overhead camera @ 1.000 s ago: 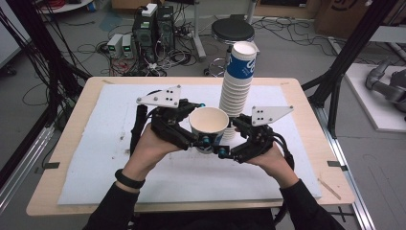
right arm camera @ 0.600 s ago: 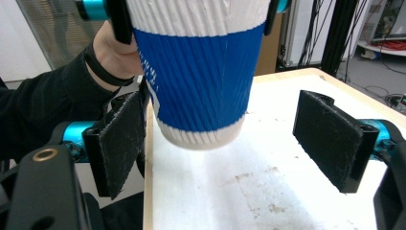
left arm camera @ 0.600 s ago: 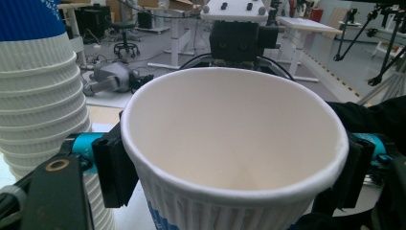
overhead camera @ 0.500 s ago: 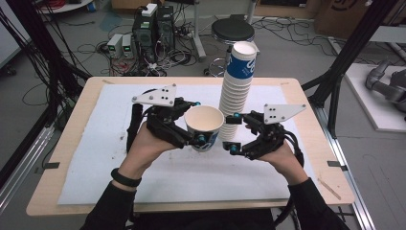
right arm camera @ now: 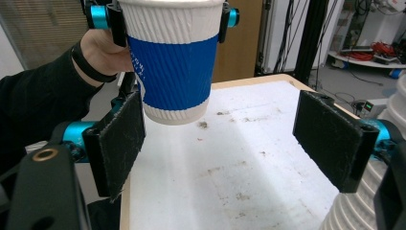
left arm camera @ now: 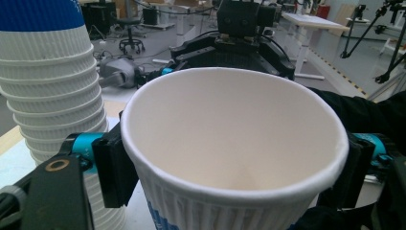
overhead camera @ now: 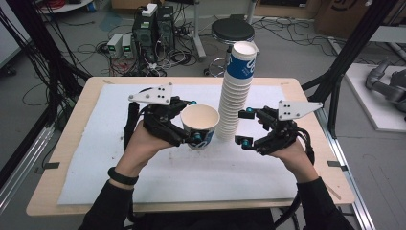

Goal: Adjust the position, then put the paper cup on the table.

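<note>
Since a second ago the right gripper (overhead camera: 243, 127) backed off rightward, jaws wide. Left gripper (overhead camera: 191, 120) pinches the paper cup (overhead camera: 200, 125) under its rim, lifted mid-table beside the cup stack (overhead camera: 233, 93). Light, crushable; grip gently.

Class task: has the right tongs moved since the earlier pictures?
Yes. The right tongs have drawn rightward, away from the cup stack, and now stand open beside it.
</note>
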`<state>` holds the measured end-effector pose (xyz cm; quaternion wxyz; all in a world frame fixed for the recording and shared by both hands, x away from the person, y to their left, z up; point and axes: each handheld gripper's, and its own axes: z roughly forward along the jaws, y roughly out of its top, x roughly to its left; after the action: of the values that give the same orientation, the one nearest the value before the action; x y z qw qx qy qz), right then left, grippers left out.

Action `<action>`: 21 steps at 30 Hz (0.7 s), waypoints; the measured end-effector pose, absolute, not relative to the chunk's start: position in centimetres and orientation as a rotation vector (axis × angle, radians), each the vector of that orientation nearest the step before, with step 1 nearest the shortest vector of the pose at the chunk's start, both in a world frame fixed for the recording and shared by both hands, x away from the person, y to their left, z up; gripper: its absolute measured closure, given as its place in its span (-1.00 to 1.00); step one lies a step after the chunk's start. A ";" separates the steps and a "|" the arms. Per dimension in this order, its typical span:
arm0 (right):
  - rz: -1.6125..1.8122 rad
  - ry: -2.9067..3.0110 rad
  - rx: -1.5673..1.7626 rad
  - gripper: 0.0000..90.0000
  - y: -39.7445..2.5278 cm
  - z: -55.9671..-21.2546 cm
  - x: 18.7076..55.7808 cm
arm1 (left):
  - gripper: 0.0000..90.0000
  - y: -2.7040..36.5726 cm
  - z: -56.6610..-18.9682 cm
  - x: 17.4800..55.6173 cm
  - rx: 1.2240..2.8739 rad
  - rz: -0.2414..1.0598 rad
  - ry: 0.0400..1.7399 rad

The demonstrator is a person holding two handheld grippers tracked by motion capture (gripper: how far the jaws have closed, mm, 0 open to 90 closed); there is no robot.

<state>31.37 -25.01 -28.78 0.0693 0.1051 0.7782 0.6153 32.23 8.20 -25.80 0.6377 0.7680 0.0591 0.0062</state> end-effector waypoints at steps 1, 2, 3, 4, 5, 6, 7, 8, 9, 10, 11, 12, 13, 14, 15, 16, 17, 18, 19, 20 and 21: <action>1.850 2.339 0.320 -0.59 -25.1 -28.8 31.4 | -0.51 8.2 -25.8 32.3 1.753 0.012 0.135; 1.849 2.341 0.328 -0.59 -25.2 -28.8 31.3 | -0.51 8.1 -25.8 32.3 1.753 0.011 0.137; 1.846 2.340 0.327 -0.59 -25.3 -28.8 31.3 | -0.51 8.0 -25.9 32.3 1.753 0.010 0.135; 1.847 2.334 0.330 -0.59 -25.3 -28.8 31.3 | -0.51 8.0 -25.8 32.3 1.758 0.013 0.133; 1.845 2.335 0.330 -0.59 -25.4 -28.8 31.3 | -0.51 7.9 -25.9 32.3 1.762 0.014 0.133; 1.843 2.334 0.332 -0.59 -25.4 -28.8 31.2 | -0.51 7.9 -25.8 32.3 1.763 0.015 0.129; 1.847 2.330 0.330 -0.59 -25.4 -28.7 31.2 | -0.51 7.8 -25.8 32.2 1.758 0.012 0.130; 1.844 2.333 0.325 -0.59 -25.4 -28.7 31.2 | -0.51 7.8 -25.8 32.2 1.763 0.016 0.126; 1.845 2.332 0.324 -0.59 -25.4 -28.7 31.2 | -0.51 7.8 -25.8 32.1 1.760 0.014 0.126; 1.844 2.333 0.333 -0.59 -25.5 -28.7 31.2 | -0.51 7.7 -25.7 32.1 1.757 0.012 0.126; 1.843 2.333 0.331 -0.59 -25.5 -28.7 31.2 | -0.51 7.7 -25.7 32.1 1.761 0.015 0.120; 1.843 2.333 0.333 -0.59 -25.5 -28.7 31.3 | -0.51 7.7 -25.7 32.0 1.765 0.019 0.120; 1.843 2.327 0.338 -0.59 -25.6 -28.7 31.3 | -0.51 7.7 -25.7 32.0 1.764 0.018 0.121; 1.842 2.329 0.340 -0.59 -25.6 -28.7 31.3 | -0.51 7.7 -25.7 32.0 1.763 0.018 0.122; 1.844 2.327 0.338 -0.59 -25.7 -28.7 31.4 | -0.51 7.7 -25.7 32.1 1.764 0.020 0.121; 1.841 2.323 0.336 -0.59 -25.7 -28.7 31.4 | -0.51 7.7 -25.7 32.0 1.763 0.016 0.127; 1.839 2.324 0.345 -0.59 -25.8 -28.7 31.4 | -0.51 7.7 -25.7 32.0 1.763 0.017 0.129; 1.843 2.326 0.345 -0.59 -25.8 -28.7 31.4 | -0.51 7.8 -25.7 32.0 1.768 0.020 0.127; 1.843 2.320 0.340 -0.59 -25.9 -28.7 31.5 | -0.51 7.8 -25.7 32.0 1.766 0.020 0.128; 1.842 2.321 0.345 -0.59 -25.9 -28.7 31.5 | -0.51 7.8 -25.7 32.0 1.766 0.022 0.131; 1.845 2.313 0.349 -0.59 -26.0 -28.7 31.5 | -0.51 7.9 -25.7 32.0 1.766 0.025 0.131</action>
<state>31.49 -26.00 -28.71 0.0811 0.1168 0.7739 0.6171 31.97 7.85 -25.71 0.6327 0.7722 0.0573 0.0107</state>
